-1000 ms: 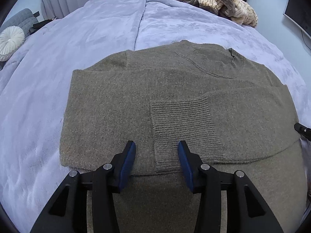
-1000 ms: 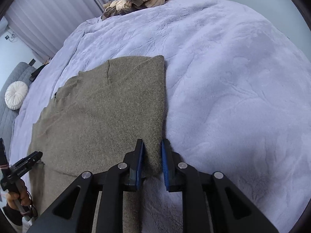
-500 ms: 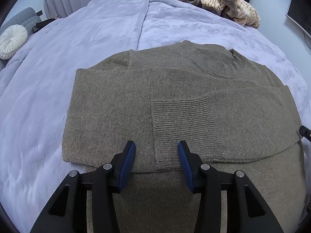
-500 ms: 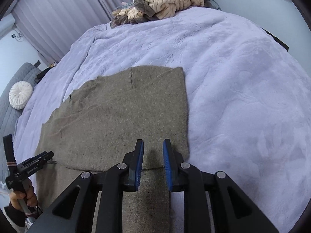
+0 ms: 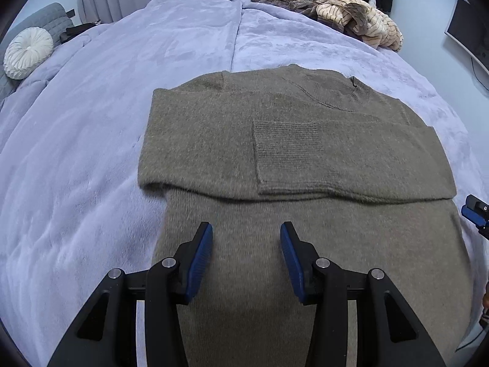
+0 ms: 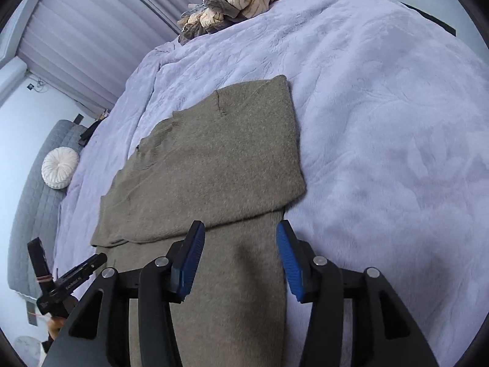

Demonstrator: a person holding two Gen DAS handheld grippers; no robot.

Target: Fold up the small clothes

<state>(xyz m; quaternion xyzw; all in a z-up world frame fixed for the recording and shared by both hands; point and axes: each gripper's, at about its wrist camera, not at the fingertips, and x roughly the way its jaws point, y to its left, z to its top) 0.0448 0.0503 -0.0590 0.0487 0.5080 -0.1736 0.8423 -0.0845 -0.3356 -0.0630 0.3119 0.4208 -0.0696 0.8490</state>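
Lying flat on a pale lavender bedspread (image 5: 91, 159), a grey-brown knit sweater (image 5: 305, 165) spreads out ahead of and beneath both grippers. Its sleeves are folded in across the chest: one ribbed cuff (image 5: 287, 143) sits on top, ahead of the left gripper (image 5: 246, 238) and slightly to its right, and the collar (image 5: 351, 91) lies farther ahead at the far end. The sleeve folds form a thick band whose near edge crosses just ahead of the left gripper's fingertips; the lower body of the sweater runs back under it.

The left gripper hovers over that lower body with its blue pads apart and nothing between them; whether they touch the knit cannot be told. The right gripper (image 6: 240, 234) is at the sweater's right edge, its jaws having just been opening; they now stand apart with no fabric pinched between the pads. Its left finger overlaps the near edge of the folded band, while its right finger sits at the boundary between sweater and bedspread.

From the right wrist view the left gripper's handle and the person's hand (image 6: 56, 325) show low on the left. Far ahead of both grippers, a heap of cream and brown striped clothes (image 5: 348, 18) rests at the far end of the bed. A round white cushion (image 5: 27, 53) sits on a grey sofa well off to the left.
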